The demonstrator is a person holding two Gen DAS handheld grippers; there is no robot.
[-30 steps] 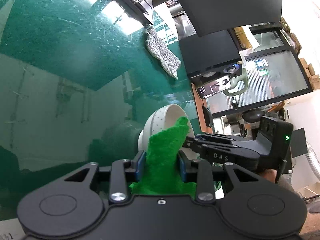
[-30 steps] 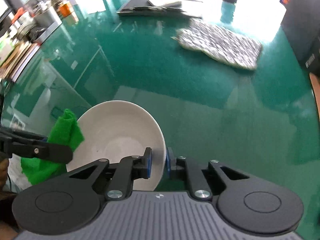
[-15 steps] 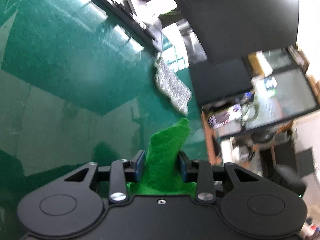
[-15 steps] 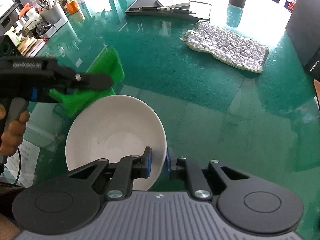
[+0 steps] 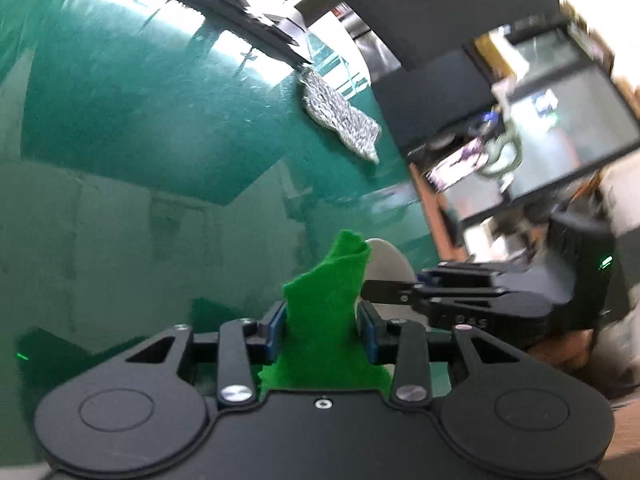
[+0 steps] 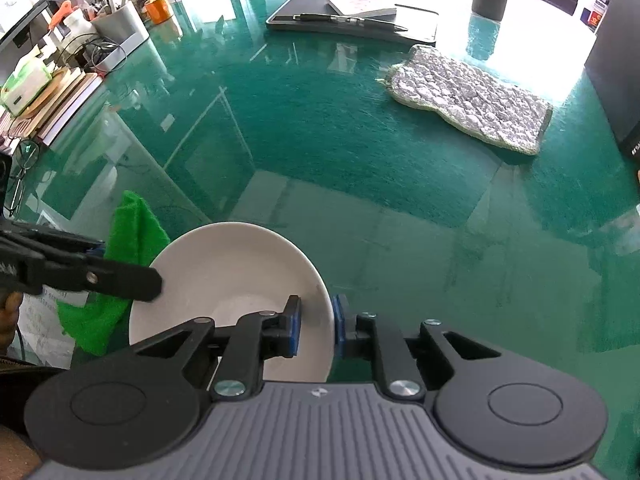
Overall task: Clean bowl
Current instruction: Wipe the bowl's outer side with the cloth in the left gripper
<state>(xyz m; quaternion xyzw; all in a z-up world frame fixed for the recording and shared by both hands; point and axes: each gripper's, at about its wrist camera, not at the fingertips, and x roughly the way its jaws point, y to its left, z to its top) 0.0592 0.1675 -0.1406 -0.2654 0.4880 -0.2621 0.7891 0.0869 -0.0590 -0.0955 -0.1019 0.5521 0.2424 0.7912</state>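
Observation:
A white bowl [image 6: 232, 276] is held above the green table, its right rim pinched in my right gripper [image 6: 316, 326], which is shut on it. In the left wrist view only a sliver of the bowl [image 5: 386, 260] shows behind the cloth. My left gripper [image 5: 322, 330] is shut on a green cloth [image 5: 326, 320] that stands up between its fingers. In the right wrist view the left gripper [image 6: 128, 276] reaches over the bowl's left rim, with the green cloth [image 6: 128, 236] just outside that rim.
A grey quilted mat [image 6: 472, 100] lies at the far right of the green glass table [image 6: 340, 152]. A dark tray with pens [image 6: 348, 20] is at the back. Books, a tissue box and containers [image 6: 60, 80] line the left edge. Monitors [image 5: 540, 120] stand beyond.
My left gripper with the green cloth swung up and away from the bowl, then came back down beside its left rim. The right gripper kept its hold on the bowl.

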